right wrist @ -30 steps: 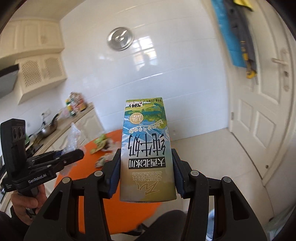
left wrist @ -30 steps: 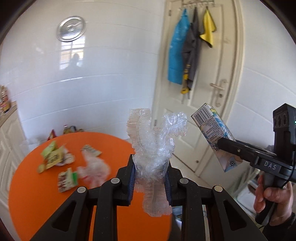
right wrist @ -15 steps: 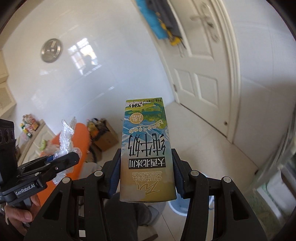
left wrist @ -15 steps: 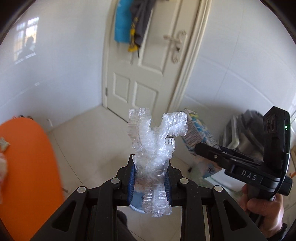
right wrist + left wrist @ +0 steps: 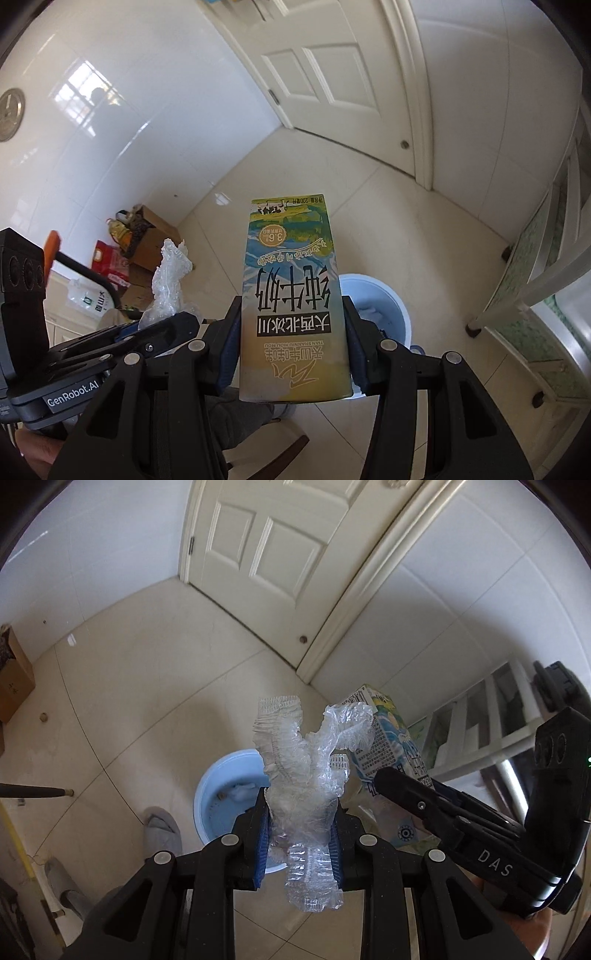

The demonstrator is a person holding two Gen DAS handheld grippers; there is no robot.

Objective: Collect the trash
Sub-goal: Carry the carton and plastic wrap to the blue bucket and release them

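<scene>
Blue bin [image 5: 207, 801] below, white scraps [image 5: 242, 792] and brown bit [image 5: 221, 796] inside.

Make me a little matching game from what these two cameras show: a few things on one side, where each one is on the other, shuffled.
Things:
1. crumpled clear plastic
2. milk carton
3. blue bin
4. cardboard box

Places:
A. clamped in the right gripper
B. against the wall
C. clamped in the left gripper
D. on the floor below both grippers

Pairs: 1-C, 2-A, 3-D, 4-B
</scene>
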